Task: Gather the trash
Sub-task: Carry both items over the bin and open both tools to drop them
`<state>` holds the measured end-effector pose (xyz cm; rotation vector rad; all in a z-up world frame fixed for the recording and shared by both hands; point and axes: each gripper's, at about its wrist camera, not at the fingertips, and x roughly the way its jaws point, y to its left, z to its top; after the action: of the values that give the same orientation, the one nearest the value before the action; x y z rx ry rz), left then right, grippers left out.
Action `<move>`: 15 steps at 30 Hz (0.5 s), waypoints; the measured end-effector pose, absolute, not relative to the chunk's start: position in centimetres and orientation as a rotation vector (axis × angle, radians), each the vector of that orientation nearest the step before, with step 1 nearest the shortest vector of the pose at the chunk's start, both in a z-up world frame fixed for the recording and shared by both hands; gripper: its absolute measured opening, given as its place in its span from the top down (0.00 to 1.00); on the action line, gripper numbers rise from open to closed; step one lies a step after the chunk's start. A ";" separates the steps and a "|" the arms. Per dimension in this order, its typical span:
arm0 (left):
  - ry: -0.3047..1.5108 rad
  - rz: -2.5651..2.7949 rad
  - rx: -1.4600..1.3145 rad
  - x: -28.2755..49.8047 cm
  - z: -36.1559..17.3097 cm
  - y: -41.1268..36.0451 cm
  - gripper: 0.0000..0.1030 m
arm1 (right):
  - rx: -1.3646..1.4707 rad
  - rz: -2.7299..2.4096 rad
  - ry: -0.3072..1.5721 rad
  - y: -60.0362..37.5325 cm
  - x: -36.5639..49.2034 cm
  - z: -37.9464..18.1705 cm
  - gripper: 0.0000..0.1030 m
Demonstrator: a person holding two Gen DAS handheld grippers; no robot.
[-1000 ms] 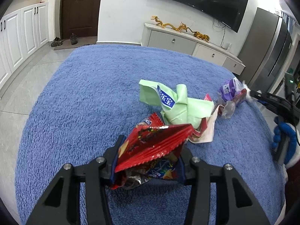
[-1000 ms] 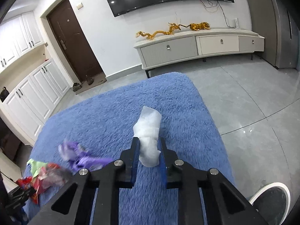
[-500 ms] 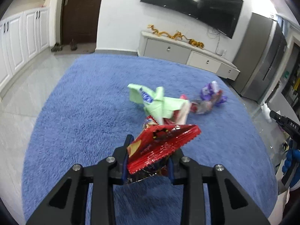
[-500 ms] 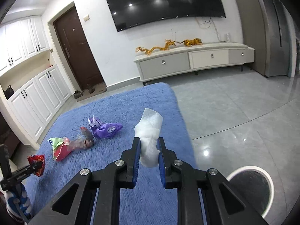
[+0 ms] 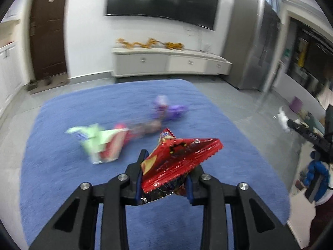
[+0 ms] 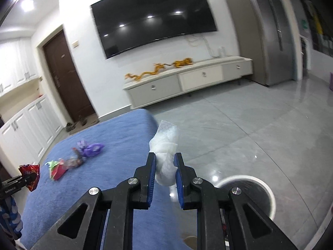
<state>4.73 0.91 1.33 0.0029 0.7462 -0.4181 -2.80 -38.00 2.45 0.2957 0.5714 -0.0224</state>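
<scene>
Judged the step as carrying two gripped pieces of litter to the bin. Right tool (image 6: 165, 160) clenched on a crumpled white paper tissue (image 6: 166, 137), pinched low between the blue pads with most of the wad standing free above them. Left tool (image 5: 166, 166) clenched on a creased red foil snack wrapper (image 5: 183, 152), which fanned out wide to the right past the fingers.

Seemed best to hold both grips firm, swing the tissue right and down until squarely over the round white-rimmed bin (image 6: 268, 189), and release only there, since so light a wad could drift. Needed the same for the wrapper, with its broad free edge brought inside the rim first.

Saw the bin on the grey floor, near and to the right of the right tool, below it and apart from the tissue. Left on the blue plush-covered desk (image 5: 62, 177), farther off: a pale green crumpled wrapper (image 5: 93, 137) at left and a purple crumpled wrapper (image 5: 170, 110) beyond, both blurred, well apart from either tool.
</scene>
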 end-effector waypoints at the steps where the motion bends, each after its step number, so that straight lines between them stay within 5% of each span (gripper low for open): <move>1: 0.759 -0.463 0.008 5.1 1.6 -1.0 0.71 | 0.302 -0.035 0.575 -38.8 -3.2 2.2 0.84; 15: 0.859 -0.852 0.279 7.3 -0.3 -28.1 0.69 | 0.497 -0.226 0.681 -49.8 -7.4 -5.8 0.83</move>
<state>7.27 -28.09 -0.35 0.2788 0.8585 -0.8523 -7.43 -49.77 -5.76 0.4972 0.6808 -0.2265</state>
